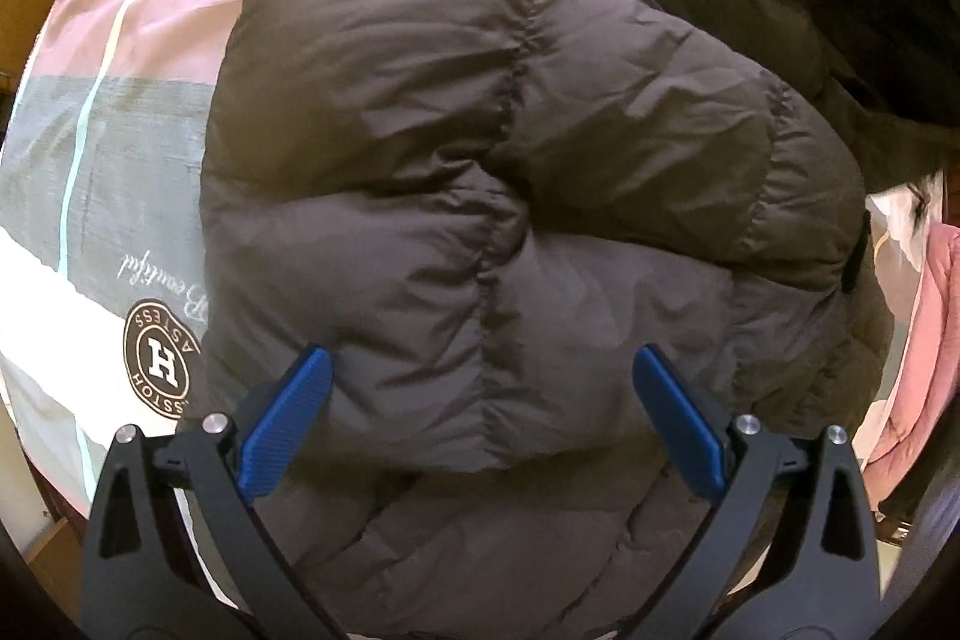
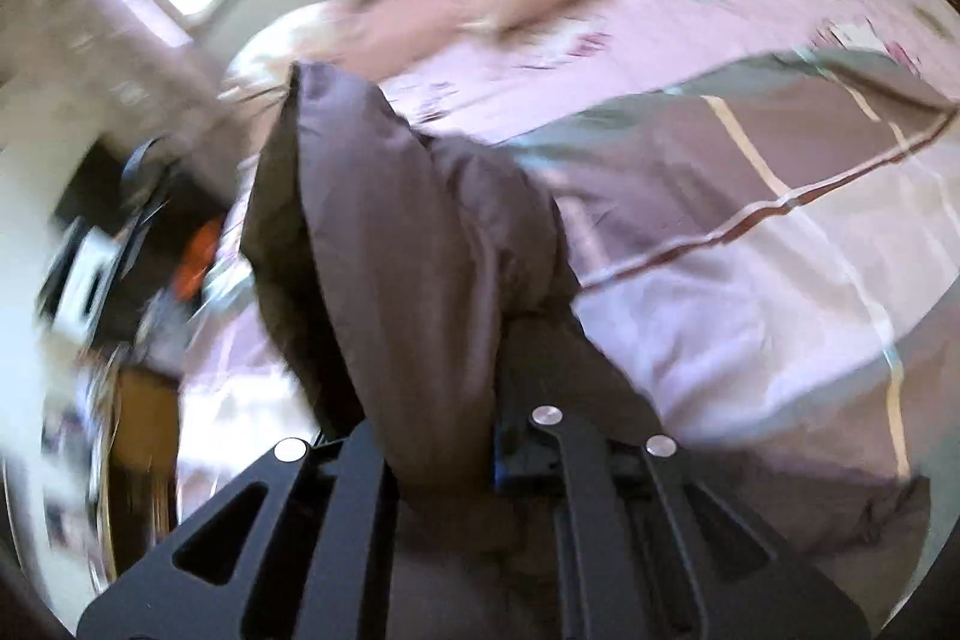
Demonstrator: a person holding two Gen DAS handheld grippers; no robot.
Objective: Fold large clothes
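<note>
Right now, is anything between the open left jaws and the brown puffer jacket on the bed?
Nothing visible: the left gripper hangs open directly above the brown puffer jacket, with only air between.

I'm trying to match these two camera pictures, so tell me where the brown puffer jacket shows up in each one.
Left wrist view: the brown puffer jacket fills the middle, spread flat on the bed, below the open left gripper.
Right wrist view: a fold of the jacket rises up the centre, pinched in the shut right gripper.
Shared landmark: the pink and grey checked bedspread under the jacket.
</note>
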